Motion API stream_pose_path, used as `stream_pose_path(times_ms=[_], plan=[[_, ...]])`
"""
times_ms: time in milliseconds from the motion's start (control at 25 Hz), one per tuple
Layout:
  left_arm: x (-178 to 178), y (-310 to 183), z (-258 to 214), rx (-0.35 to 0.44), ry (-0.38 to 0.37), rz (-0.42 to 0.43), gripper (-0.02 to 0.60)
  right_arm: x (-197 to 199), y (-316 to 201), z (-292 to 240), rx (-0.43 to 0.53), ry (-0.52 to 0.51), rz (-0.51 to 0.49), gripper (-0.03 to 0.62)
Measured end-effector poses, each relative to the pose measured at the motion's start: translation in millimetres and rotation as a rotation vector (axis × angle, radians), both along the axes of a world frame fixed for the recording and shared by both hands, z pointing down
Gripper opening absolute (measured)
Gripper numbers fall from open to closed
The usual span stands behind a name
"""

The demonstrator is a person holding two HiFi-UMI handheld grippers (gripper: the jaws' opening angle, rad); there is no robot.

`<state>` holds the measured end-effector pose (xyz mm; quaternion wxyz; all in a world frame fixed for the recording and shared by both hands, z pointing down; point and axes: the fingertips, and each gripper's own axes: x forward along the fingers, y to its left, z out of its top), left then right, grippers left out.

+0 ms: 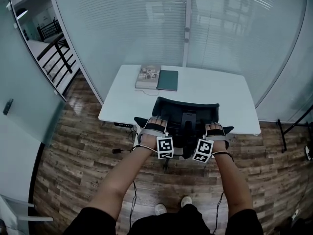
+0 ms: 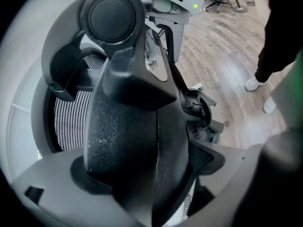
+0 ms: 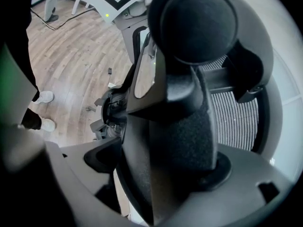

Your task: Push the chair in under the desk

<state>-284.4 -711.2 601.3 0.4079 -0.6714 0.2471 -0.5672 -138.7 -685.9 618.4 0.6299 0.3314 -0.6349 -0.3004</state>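
A white rectangular worktop point(image 1: 230, 97) stands with its far edge close to a frosted glass partition point(image 1: 146, 23); its near edge runs across the head view, bare on either side of the black mesh-backed office chair point(image 1: 186, 112), which sits at the middle of that edge; the chair's backrest overlaps the edge from above, and how far the seat reaches beneath cannot be told; behind the chair the wood-plank floor point(image 1: 83, 146) lies open back to the person's white shoes point(image 1: 160, 208), with a thin dark cable point(image 1: 117, 151) trailing over the planks at the left; the chair faces the worktop, its back to the person; the backrest's long axis lies parallel to the near edge, while both armrests run towards the worktop, across that edge; the left claw point(image 1: 154, 126) sits on the black padded left armrest point(image 1: 141, 121), and in the left gripper view its grey jaws stand wide on either side of the pad, pressed against it; the right claw point(image 1: 215, 130) holds the black padded right armrest point(image 1: 228, 129) the same way, jaws spread wide yet bearing on both flanks of the pad; both claws slope downward and forward; at the far left of the worktop a pale hardback book point(image 1: 148, 76) and a dark green notebook point(image 1: 167, 80) lie flat side by side, touching, well apart from the chair.
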Motion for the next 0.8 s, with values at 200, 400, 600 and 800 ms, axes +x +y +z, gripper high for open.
stream_pose_path(times_ms=[200,400,600,800], plan=[[0,-1,2,-0.007,-0.001,-0.009,0.491,-1,-2,1,0.002,0.0,-0.006,0.445],[0,0,2,0.001,0.004,-0.013,0.491,-1,-1,1,0.015,0.006,-0.018,0.446],[1,-2,1,-0.007,-0.004,0.005,0.491,0,2,5,-0.045,0.006,-0.018,0.463],[4,3,-22,0.099,0.066,0.033,0.491,-6,9,-5,-0.074,-0.034,-0.053,0.463]])
